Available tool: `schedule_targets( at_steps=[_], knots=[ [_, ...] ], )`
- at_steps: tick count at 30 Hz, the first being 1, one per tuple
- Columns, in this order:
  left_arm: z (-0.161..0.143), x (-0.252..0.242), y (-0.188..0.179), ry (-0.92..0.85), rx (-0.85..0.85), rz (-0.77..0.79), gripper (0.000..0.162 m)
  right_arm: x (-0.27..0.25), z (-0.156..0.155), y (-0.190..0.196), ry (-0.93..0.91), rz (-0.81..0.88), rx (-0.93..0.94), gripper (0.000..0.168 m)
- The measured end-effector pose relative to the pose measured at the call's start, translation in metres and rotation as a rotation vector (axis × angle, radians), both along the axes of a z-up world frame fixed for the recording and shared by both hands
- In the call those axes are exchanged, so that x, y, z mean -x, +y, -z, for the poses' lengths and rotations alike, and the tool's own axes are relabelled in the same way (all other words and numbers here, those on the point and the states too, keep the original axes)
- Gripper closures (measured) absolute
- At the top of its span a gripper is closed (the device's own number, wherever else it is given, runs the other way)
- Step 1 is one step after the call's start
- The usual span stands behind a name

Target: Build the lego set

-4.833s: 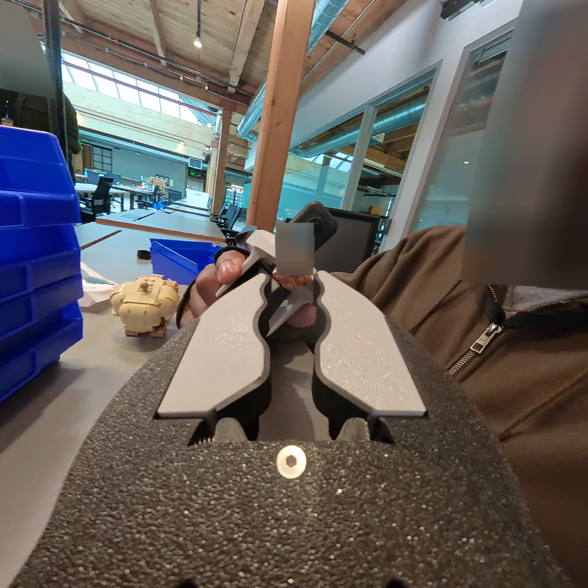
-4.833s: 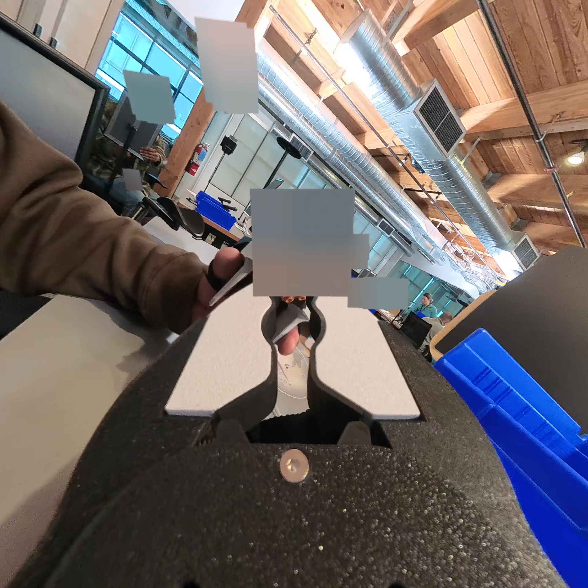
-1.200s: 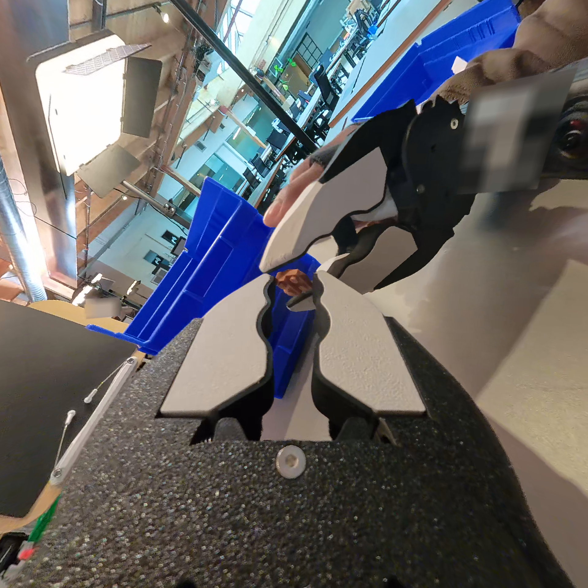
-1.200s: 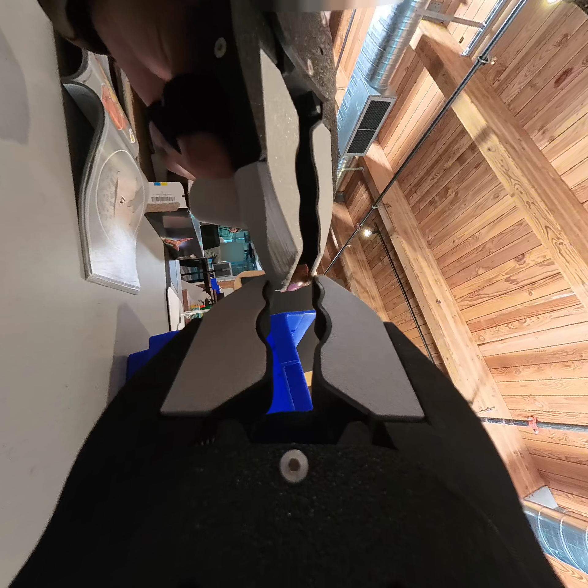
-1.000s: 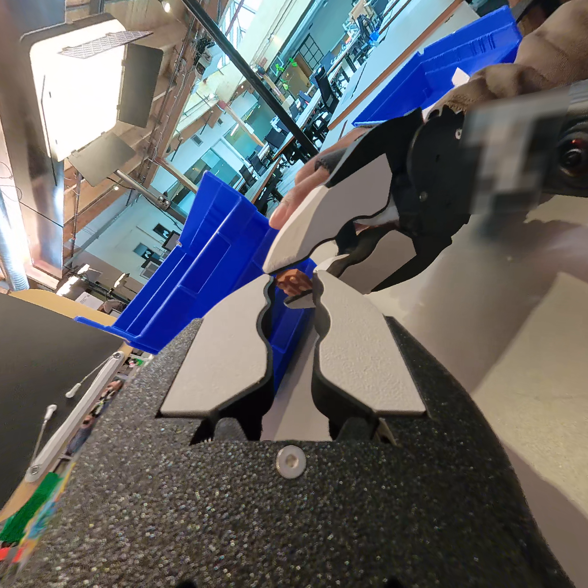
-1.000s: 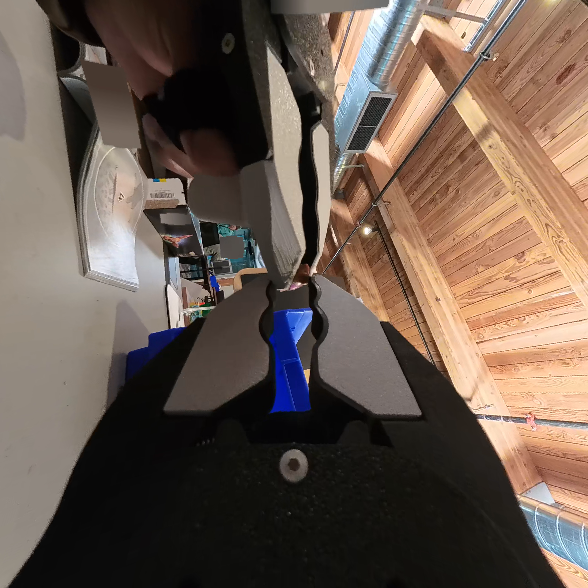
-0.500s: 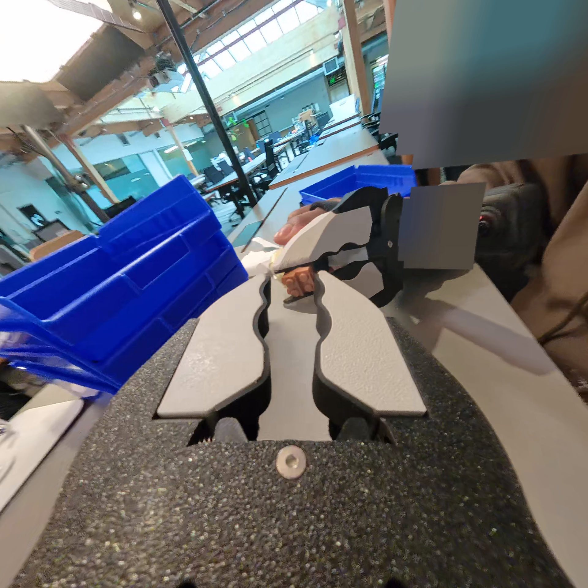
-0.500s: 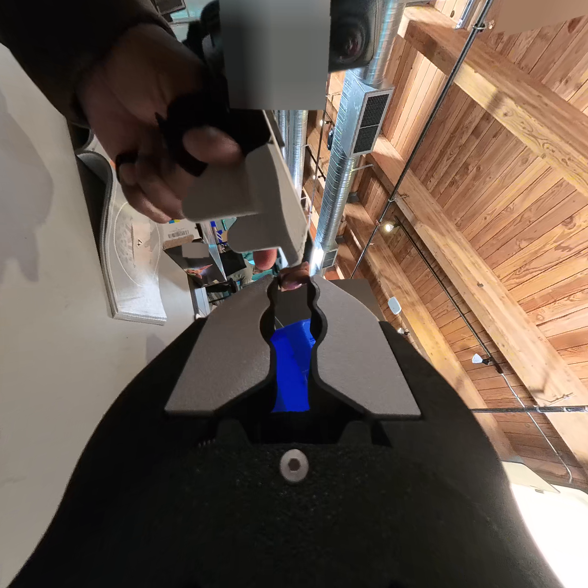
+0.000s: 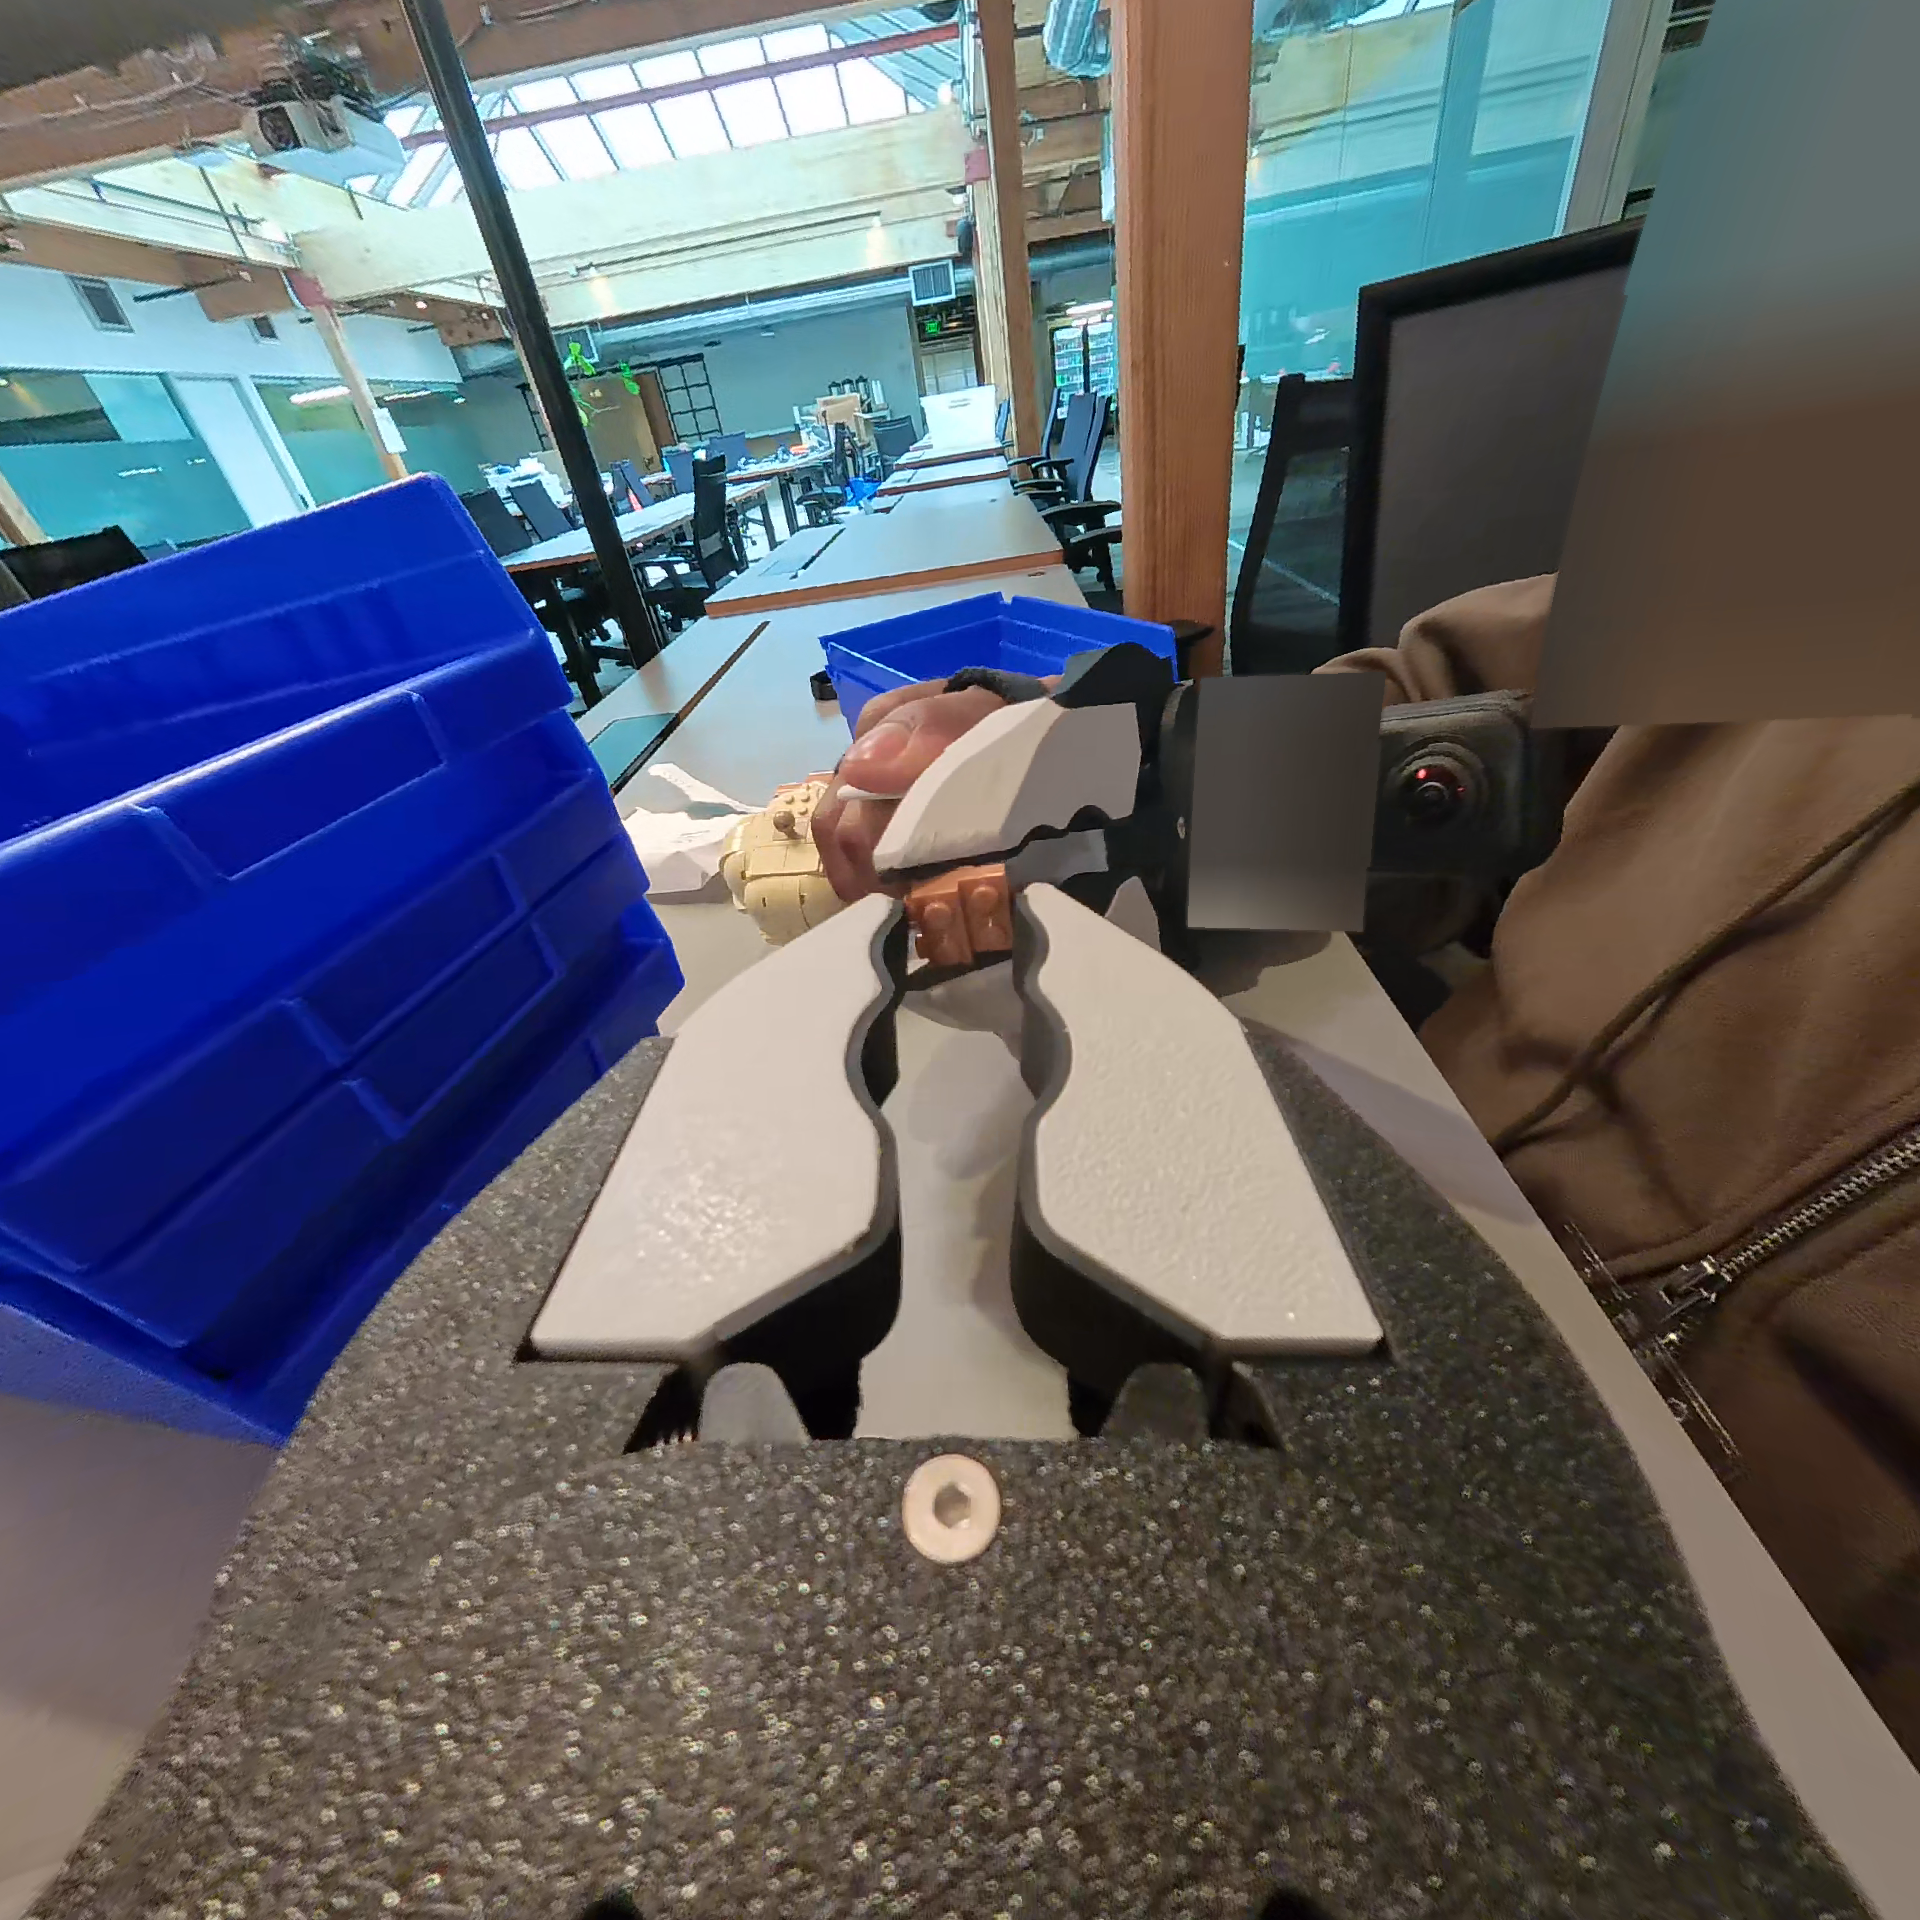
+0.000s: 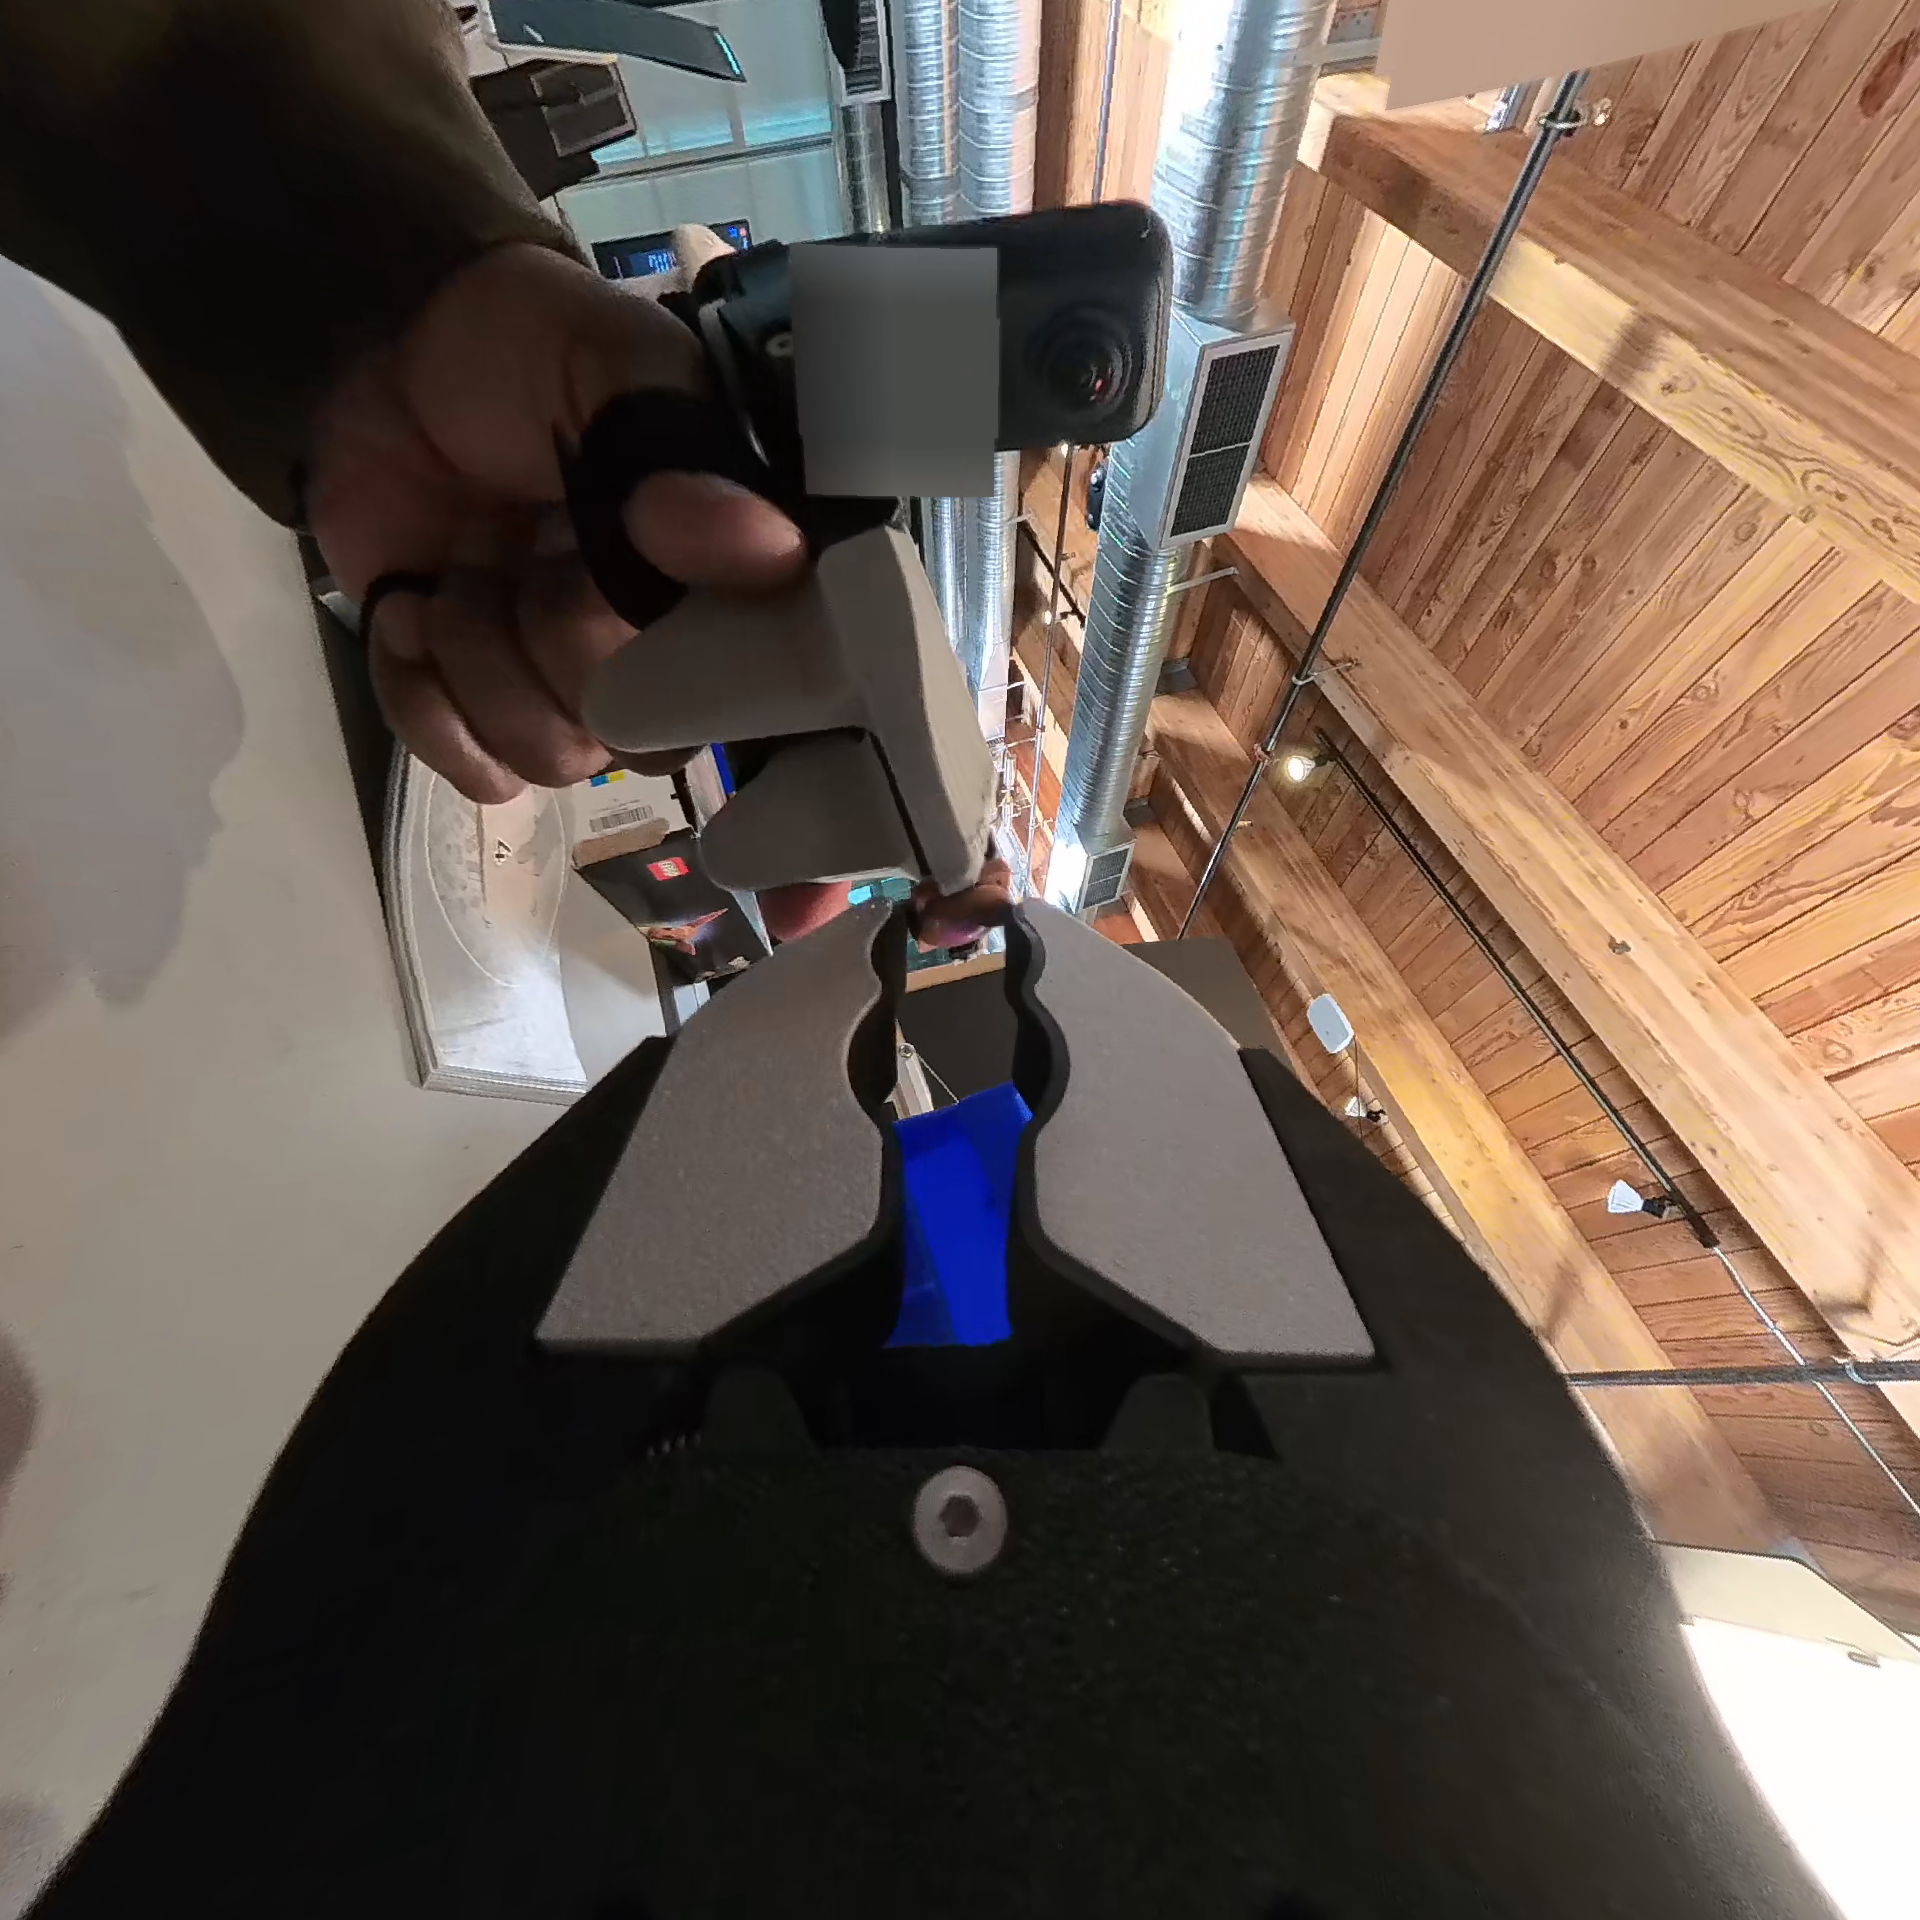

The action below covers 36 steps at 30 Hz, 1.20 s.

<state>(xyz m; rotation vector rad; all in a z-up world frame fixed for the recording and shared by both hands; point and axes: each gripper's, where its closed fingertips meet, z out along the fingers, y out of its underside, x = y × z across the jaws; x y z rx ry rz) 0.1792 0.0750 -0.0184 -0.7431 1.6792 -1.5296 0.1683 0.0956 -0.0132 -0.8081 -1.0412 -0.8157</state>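
Brick piece: between the left gripper tips at 12 o'clock, right gripper tips meeting it from 1 o'clock.
Stacked bins: on the worktop at 9 o'clock.
Built model: on the worktop at 11 o'clock, behind the grippers.
Single bin: beyond the model, 12 o'clock.

I've got a small reddish-brown lego piece up off the table, pinched at the tips of both grippers. It shows round studs facing me in the left wrist view, at least two side by side. From the right wrist view it's just a dark pinkish nub. Farther off on the grey table sits the tan lego build, rounded and chunky, a small knob on top.
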Motion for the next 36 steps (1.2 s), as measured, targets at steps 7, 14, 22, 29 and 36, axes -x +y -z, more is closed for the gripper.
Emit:
schedule_targets(
  at_steps=[7, 14, 22, 29, 36],
  knots=[
    [0.009, -0.003, -0.004, 0.025, -0.086, -0.031, 0.144, 0.003, 0.008, 0.004, -0.059, 0.029, 0.007, 0.139],
    [0.008, -0.004, -0.002, 0.035, -0.081, -0.050, 0.144, -0.002, 0.004, 0.005, -0.030, 0.052, -0.005, 0.150],
    [0.007, -0.005, -0.003, 0.036, -0.055, -0.048, 0.143, -0.004, 0.003, 0.005, -0.026, 0.053, 0.010, 0.150],
    [0.010, -0.005, -0.007, 0.047, -0.047, -0.026, 0.143, -0.001, 0.004, 0.004, -0.032, 0.045, 0.013, 0.150],
    [0.013, -0.005, -0.009, 0.051, -0.093, -0.027, 0.144, 0.000, 0.004, 0.004, -0.043, 0.060, -0.012, 0.146]
  ],
)
